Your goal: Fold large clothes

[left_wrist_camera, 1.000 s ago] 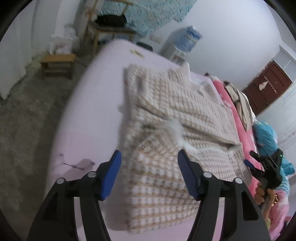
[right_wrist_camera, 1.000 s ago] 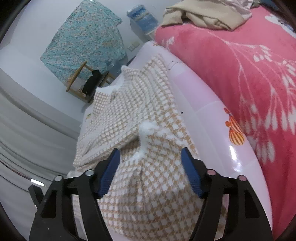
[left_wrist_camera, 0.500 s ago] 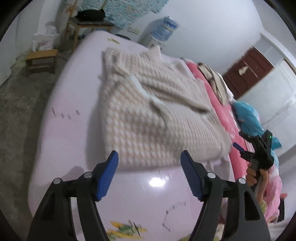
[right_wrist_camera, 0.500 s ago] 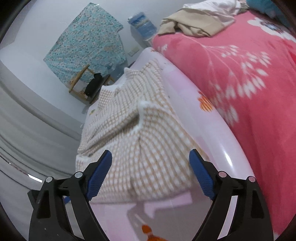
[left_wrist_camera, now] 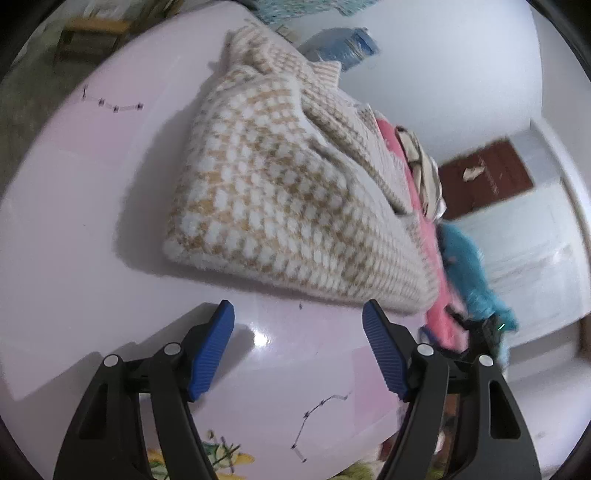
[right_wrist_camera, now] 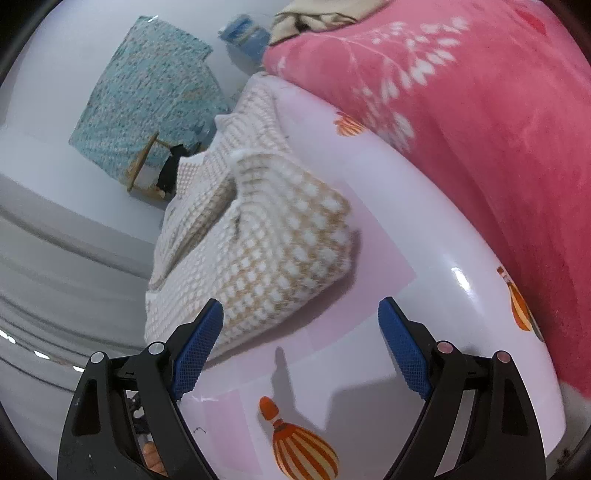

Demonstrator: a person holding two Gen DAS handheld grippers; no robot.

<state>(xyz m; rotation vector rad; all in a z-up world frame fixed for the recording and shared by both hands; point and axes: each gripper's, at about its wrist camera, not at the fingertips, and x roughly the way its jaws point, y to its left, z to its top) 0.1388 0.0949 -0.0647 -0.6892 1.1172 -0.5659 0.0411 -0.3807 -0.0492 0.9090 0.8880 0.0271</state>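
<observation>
A beige and white checked knit garment lies folded on the pale pink sheet of the bed. It also shows in the right wrist view. My left gripper is open and empty, a little short of the garment's near folded edge. My right gripper is open and empty, close to the garment's near right corner, its left finger overlapping the fabric's edge in view.
A pink flowered blanket lies along the right side of the bed, with a heap of clothes at its far end. A teal cloth lies by the blanket. A water dispenser and a wooden chair stand beyond the bed.
Both grippers have drawn back from the garment toward the near end of the bed and sunk lower. The garment's near part now lies folded over, and more bare sheet shows in front of it.
</observation>
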